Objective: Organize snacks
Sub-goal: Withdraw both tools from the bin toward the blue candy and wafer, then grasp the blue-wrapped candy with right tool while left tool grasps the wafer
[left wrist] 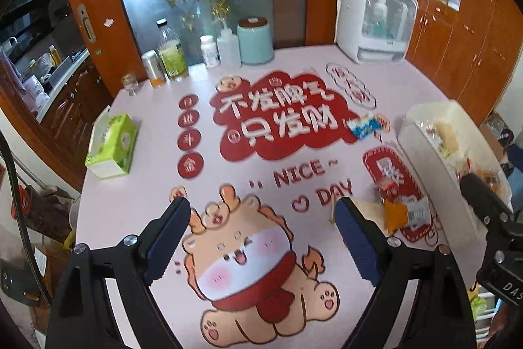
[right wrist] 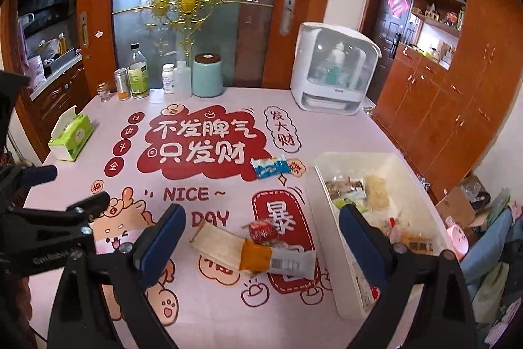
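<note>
My left gripper [left wrist: 261,205] hangs open over the cartoon dragon on the printed tablecloth, with nothing between its fingers. My right gripper [right wrist: 261,213] is also open and empty, above a long beige, orange and grey snack packet [right wrist: 255,254] and a small red packet [right wrist: 261,229] that lie on the table. A blue and white packet [right wrist: 269,166] lies farther back, also visible in the left wrist view as the blue packet [left wrist: 364,125]. A white bin [right wrist: 322,201] at the right holds several snacks; its wall [left wrist: 425,146] shows in the left view too.
A green tissue box [right wrist: 70,136] sits near the table's left edge. Bottles, jars and a teal canister [right wrist: 207,76] line the back edge, next to a white countertop appliance [right wrist: 333,71]. Wooden cabinets stand to the right of the table.
</note>
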`<state>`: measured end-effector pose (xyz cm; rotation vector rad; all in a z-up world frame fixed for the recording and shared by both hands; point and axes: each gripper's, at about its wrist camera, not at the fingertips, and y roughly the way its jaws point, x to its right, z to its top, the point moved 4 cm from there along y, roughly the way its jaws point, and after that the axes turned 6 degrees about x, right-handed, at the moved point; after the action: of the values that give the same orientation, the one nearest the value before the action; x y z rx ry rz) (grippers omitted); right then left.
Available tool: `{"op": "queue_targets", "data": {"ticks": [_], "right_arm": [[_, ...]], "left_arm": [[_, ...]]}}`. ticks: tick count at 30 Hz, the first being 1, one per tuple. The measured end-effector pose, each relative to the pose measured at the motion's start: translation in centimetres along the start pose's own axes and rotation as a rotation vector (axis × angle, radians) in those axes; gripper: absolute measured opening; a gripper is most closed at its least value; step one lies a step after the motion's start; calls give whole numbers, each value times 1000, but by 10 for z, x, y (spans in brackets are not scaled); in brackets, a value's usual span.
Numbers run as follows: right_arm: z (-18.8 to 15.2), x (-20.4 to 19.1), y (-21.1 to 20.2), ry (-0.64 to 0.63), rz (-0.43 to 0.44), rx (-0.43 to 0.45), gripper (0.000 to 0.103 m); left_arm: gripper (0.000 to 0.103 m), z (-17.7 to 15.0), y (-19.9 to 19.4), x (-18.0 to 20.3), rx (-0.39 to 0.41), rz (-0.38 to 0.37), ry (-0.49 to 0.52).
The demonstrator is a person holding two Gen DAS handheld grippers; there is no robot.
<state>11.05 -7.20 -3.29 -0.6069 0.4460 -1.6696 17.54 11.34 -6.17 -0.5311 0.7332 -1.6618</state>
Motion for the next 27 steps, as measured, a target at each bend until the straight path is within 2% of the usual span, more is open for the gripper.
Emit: {"op": "queue_targets", "data": {"ticks": [4,9,13,17,21,24,27], "right_arm": [[19,1,8,-26,46,-17,96],[49,16,32,-54,142,-37,96],[75,32,66,-66,187,-69,96],[105,53,119,-49,240,-136,96],[119,68,175,-59,275,-203,91],[110,69,209,-93,318,-269,90],[87,63,246,-137,348,-365,86]], "left_arm": [[89,27,-6,-5,56,21,25],[89,71,-4,6,127,51,120],[89,98,13,21,118,41,166],[89,120,48,39,66,37,198],[89,122,86,54,-16,28,194],[89,105,119,67,-110,-1,169],[89,82,142,74,-174,5,158]]}}
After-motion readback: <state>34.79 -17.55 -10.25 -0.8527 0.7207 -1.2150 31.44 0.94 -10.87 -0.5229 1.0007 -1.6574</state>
